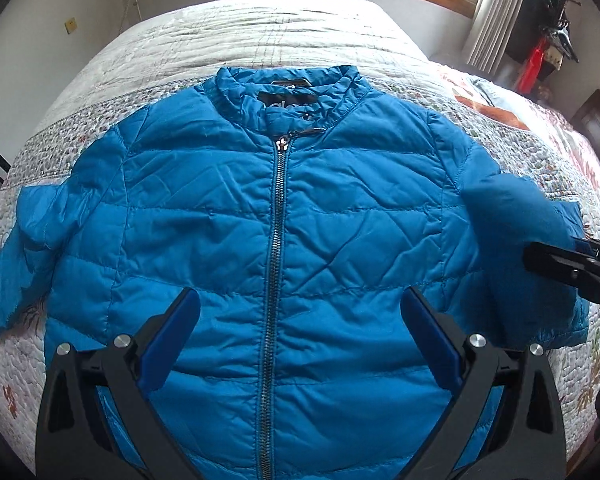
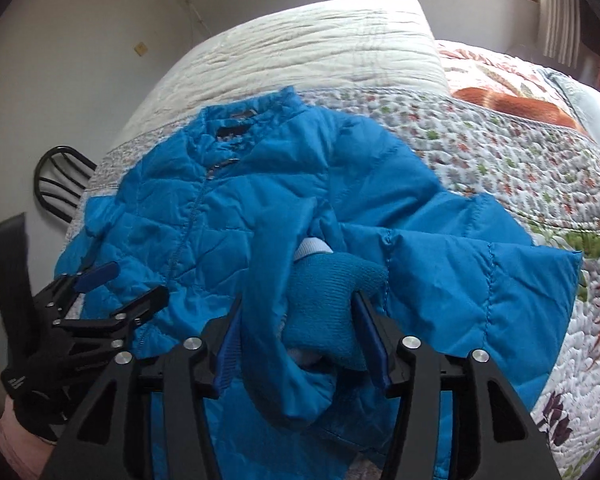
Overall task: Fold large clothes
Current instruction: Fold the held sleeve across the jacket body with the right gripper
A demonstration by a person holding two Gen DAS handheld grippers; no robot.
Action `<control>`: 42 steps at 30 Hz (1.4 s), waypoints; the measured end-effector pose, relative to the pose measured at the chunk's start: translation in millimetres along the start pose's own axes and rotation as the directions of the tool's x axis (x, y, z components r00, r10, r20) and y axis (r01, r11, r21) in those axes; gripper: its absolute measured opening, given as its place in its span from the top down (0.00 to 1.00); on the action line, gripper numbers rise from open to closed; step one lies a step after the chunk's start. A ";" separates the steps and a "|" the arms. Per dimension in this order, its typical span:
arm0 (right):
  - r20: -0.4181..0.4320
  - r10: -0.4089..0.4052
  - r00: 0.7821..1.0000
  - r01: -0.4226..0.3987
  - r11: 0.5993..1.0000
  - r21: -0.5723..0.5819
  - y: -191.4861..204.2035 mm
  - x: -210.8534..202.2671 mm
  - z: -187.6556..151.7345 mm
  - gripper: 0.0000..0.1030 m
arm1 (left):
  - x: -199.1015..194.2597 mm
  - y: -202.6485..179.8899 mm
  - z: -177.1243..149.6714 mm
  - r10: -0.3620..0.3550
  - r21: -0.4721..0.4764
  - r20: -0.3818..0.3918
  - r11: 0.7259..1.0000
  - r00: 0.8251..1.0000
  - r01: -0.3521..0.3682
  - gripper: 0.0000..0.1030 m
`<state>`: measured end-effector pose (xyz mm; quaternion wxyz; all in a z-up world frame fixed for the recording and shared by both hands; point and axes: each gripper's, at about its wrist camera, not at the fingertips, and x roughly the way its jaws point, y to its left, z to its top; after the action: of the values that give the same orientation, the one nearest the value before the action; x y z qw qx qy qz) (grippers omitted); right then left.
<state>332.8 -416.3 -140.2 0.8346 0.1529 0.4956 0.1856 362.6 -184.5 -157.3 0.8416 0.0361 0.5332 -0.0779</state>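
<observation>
Bed (image 1: 260, 32) with a pale quilt (image 1: 512, 148), floral-printed on its near and right parts, serves as the folding surface; a window and curtain are at the far right. Blue puffer jacket (image 1: 228, 216) lies front-up across the middle of the quilt, zipped, collar at the far side and hem nearest the cameras, so the body is already squared for folding. Its left sleeve (image 1: 16, 264) is spread outward on the quilt, untouched. Its right sleeve (image 2: 460, 280) is lifted and doubled inward toward the chest, which reads as the first fold in progress. The knit cuff (image 2: 328, 300) of that sleeve sits bunched between the fingers of the right gripper (image 2: 300, 320); the jaws stand partly apart, and whether the pads press the cloth or merely bracket it cannot be told from these views. Judgement: the sleeve is about to be laid on the chest panel. Left gripper (image 1: 300, 324) hovers above the lower front, straddling the zipper (image 1: 276, 220), jaws wide and holding nothing; likely positioned to steady the body or take the left sleeve next.
</observation>
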 end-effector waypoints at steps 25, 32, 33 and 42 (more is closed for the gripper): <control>-0.031 -0.180 0.983 0.181 0.932 0.316 -120.6 -27.9 -68.3 0.49 | -13.0 -9.3 -30.8 -0.402 -0.143 0.017 0.905 0.916 0.400 0.04; -0.034 -0.176 0.984 0.177 0.932 0.315 -118.0 -22.4 -69.0 0.49 | 22.2 -20.8 -14.8 -0.390 -0.171 -0.038 0.910 0.920 0.378 0.04; -0.034 -0.177 0.984 0.178 0.933 0.314 -117.7 -22.1 -68.5 0.49 | 24.5 -24.9 -10.5 -0.391 -0.166 -0.038 0.910 0.919 0.380 0.04; 0.010 -0.159 0.987 0.149 0.943 0.298 -108.3 -39.6 -70.0 0.50 | 41.9 -35.6 11.7 -0.420 -0.170 -0.063 0.898 0.905 0.405 0.74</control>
<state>270.6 -525.4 -189.5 0.8227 0.2400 0.5138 0.0407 384.5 -225.1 -189.3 0.7790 -0.1386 0.5737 -0.2116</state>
